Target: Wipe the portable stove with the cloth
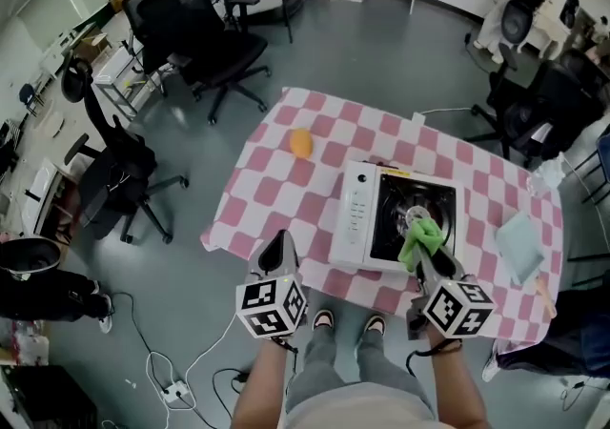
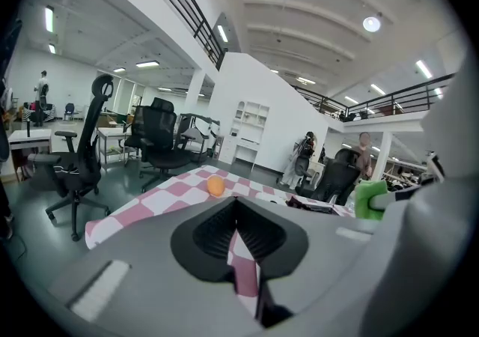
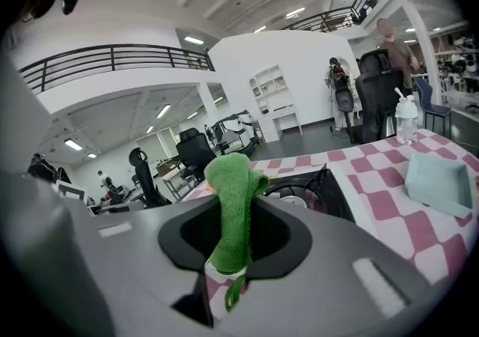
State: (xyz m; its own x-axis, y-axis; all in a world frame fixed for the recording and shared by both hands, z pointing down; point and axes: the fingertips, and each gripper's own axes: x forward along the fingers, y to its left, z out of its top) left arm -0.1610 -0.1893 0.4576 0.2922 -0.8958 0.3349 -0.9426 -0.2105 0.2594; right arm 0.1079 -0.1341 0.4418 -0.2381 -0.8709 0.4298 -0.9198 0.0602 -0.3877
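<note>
The white portable stove (image 1: 360,217) with its black burner top (image 1: 412,211) sits on the pink-checked table (image 1: 286,189). My right gripper (image 1: 426,251) is shut on a green cloth (image 1: 421,237), held over the stove's near right edge; the cloth (image 3: 233,208) stands bunched between the jaws, with the burner (image 3: 303,192) just behind it. My left gripper (image 1: 277,254) hangs shut and empty at the table's near edge, left of the stove. In the left gripper view the jaws (image 2: 238,242) meet over the tablecloth.
An orange ball (image 1: 301,143) lies left of the stove. A folded pale blue cloth (image 1: 520,244) and a clear bottle (image 1: 543,173) are at the table's right. Black office chairs (image 1: 205,41) stand on the floor to the left. A person (image 3: 391,47) stands far off.
</note>
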